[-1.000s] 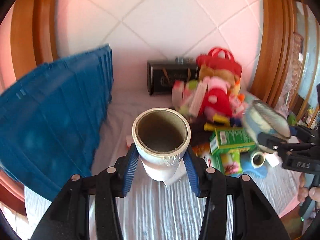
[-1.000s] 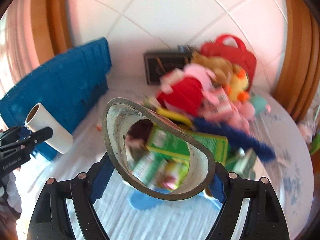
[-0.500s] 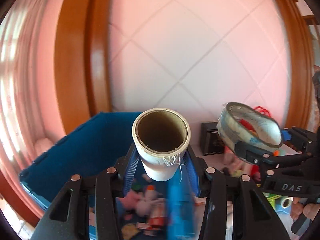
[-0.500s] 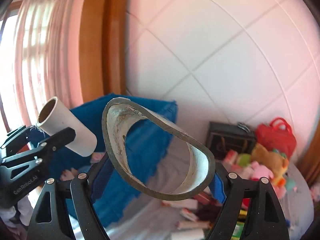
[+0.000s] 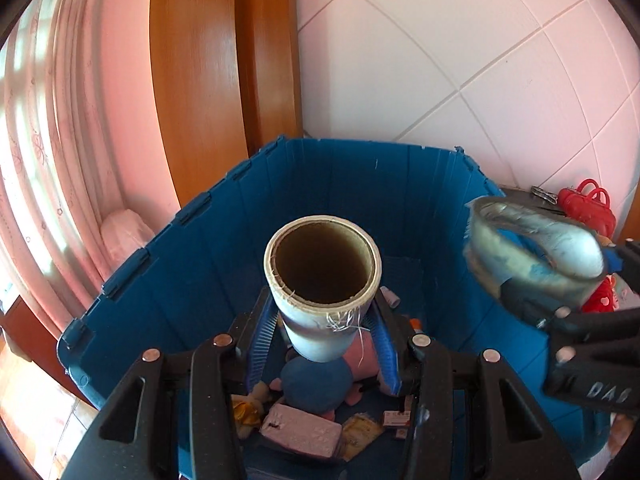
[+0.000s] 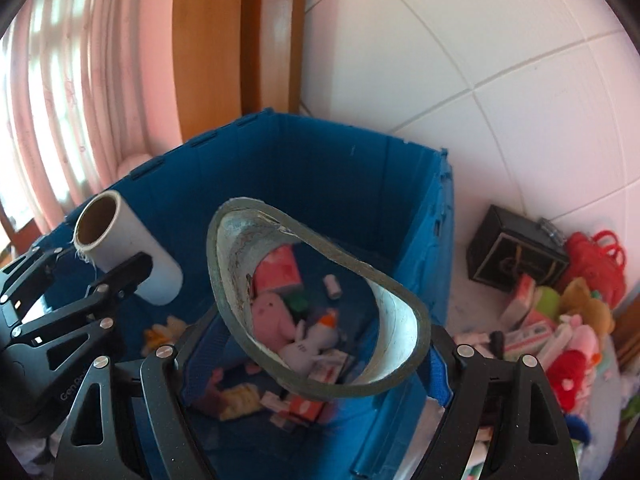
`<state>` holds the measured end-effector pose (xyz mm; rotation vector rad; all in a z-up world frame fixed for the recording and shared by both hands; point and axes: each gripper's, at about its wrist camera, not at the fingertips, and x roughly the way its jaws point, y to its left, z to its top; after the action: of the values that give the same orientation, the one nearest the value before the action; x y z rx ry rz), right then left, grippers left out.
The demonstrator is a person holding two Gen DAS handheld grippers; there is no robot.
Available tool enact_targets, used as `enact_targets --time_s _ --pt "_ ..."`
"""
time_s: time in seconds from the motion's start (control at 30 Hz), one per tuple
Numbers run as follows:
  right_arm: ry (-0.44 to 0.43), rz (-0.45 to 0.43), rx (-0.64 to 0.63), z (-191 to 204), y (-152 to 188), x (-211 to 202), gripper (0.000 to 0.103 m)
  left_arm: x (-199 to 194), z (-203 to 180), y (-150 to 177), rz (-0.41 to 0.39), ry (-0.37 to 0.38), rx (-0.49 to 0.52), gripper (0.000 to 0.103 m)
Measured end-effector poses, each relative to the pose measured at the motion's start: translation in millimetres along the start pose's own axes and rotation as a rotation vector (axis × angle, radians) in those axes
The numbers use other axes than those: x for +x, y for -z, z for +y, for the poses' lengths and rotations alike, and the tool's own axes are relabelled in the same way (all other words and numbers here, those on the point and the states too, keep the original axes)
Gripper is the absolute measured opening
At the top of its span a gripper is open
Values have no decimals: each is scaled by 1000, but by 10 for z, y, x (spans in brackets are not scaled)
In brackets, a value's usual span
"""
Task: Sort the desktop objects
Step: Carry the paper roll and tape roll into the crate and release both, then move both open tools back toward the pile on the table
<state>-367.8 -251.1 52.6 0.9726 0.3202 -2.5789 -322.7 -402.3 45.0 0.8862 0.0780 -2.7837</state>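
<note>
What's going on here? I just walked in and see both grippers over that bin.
A person is sorting clutter into a blue plastic bin. The left gripper is shut on a white cardboard tube, and the right gripper is shut on a flattened grey tape ring. Both hang above the open bin, which already holds plush toys and small boxes. More toys wait on the table.

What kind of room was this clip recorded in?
Most likely a lived-in home room, perhaps a bedroom or a child's room. A pink curtain hangs beside a wooden frame on a tiled wall, and plush toys lie piled by a blue storage crate already holding more toys.
</note>
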Motion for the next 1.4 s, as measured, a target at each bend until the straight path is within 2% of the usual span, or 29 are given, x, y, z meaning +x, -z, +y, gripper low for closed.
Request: enact_targets --time_s 0.13,0.23,0.27,0.33,0.43,0.6,0.97,1.13,1.23,1.4 --pt "27 21 -9 69 8 28 83 48 108 -11 24 24 -4 46" --pt "37 31 -34 183 12 22 84 -43 34 61 17 29 12 47" --pt "46 33 -43 213 26 34 84 -77 7 97 13 28 15 49" --pt "64 34 -63 246 37 35 84 -116 6 111 0 23 16 60" --pt "72 13 -76 272 58 -6 86 -182 50 126 -19 21 5 65" --pt "86 -45 -83 266 78 -138 103 -262 113 146 -28 12 -13 66" --pt "84 -152 -81 218 256 -511 103 -520 189 270 -62 26 -66 66" --pt "75 -257 -10 8 503 -882 103 -797 65 328 -142 67 -62 66" --pt "100 -296 41 -213 698 -1077 103 -960 -126 349 -193 112 -37 66" --pt "177 -296 162 -736 1091 -1307 103 -1182 -604 386 -258 228 19 66"
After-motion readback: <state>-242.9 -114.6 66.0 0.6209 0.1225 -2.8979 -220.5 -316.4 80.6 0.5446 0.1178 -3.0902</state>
